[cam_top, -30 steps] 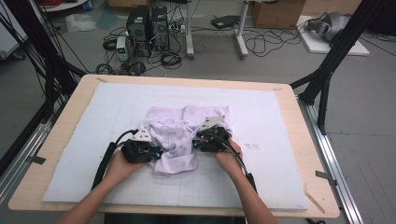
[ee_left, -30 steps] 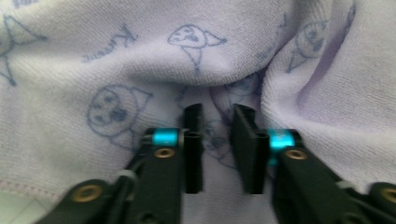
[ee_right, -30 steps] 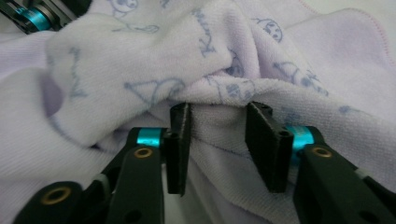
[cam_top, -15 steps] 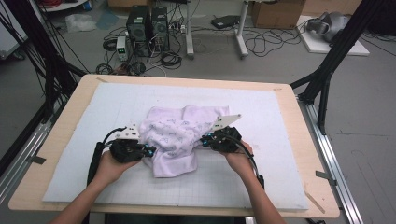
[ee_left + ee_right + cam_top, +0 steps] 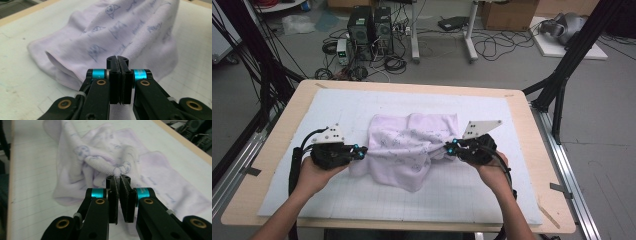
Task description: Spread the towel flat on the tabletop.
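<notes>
High view: a wooden table (image 5: 272,150) carries a white gridded mat (image 5: 492,195) that covers most of its top. On the mat, near the middle, lies a pale lilac towel (image 5: 404,147) printed with small blue figures, bunched and folded over itself, its near edge sagging toward the person. The towel spans the gap between the two grippers and is drawn taut at each side.

The left gripper (image 5: 361,151) sits at the towel's left edge, held in the person's left hand (image 5: 314,175). In the left gripper view its jaws stand pressed together on a fold of the towel (image 5: 130,37), having just finished closing.

The right gripper (image 5: 450,148) sits at the towel's right edge, held in the right hand (image 5: 494,172). In the right gripper view a twisted corner of the towel (image 5: 100,162) runs down between the jaws, which pinch the cloth at their tips and have likewise just closed.
</notes>
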Motion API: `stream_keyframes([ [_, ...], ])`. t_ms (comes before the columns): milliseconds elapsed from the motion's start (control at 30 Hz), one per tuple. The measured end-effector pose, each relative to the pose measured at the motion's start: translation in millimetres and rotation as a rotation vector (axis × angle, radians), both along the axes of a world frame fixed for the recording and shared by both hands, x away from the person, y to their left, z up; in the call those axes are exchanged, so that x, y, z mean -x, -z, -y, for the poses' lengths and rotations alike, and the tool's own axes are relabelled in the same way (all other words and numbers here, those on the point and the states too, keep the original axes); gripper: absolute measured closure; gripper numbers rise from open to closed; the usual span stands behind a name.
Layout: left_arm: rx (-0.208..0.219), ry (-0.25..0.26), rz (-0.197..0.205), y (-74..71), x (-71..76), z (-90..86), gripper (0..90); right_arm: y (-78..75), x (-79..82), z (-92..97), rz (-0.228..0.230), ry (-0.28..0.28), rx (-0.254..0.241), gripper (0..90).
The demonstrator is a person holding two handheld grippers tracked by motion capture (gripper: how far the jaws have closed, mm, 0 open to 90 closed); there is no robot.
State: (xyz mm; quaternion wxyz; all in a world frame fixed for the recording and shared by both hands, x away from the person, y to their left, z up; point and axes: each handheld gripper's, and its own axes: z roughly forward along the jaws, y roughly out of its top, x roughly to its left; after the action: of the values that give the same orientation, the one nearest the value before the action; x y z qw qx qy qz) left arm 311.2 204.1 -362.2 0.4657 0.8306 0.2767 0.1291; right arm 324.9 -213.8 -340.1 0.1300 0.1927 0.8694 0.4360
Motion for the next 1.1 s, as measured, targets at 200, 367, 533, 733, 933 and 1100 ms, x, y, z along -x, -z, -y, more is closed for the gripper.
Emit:
stream_keyframes([
  [200,-0.025,-0.099,-0.036,12.9,-40.6,4.1,88.3,8.4,-52.8,5.9,-0.059,0.117,0.042,85.8],
  [367,-0.075,-0.176,-0.116,44.6,-74.2,4.4,88.2,40.9,-95.3,-0.7,-0.14,0.195,0.091,85.4],
  [533,-0.079,-0.172,-0.134,50.4,-79.1,3.3,87.2,56.2,-104.2,-5.9,-0.165,0.212,0.103,75.3],
  [733,-0.026,-0.161,-0.088,30.9,-62.2,-9.8,71.0,32.9,-75.7,2.4,-0.065,0.215,0.039,67.2],
  [933,-0.037,-0.128,-0.086,33.2,-45.3,-14.0,56.3,33.5,-37.8,-10.6,-0.009,0.125,0.016,59.4],
  [1100,-0.097,-0.121,-0.146,56.5,-46.5,-10.0,52.0,57.6,-29.0,-33.4,-0.041,0.076,0.048,51.8],
])
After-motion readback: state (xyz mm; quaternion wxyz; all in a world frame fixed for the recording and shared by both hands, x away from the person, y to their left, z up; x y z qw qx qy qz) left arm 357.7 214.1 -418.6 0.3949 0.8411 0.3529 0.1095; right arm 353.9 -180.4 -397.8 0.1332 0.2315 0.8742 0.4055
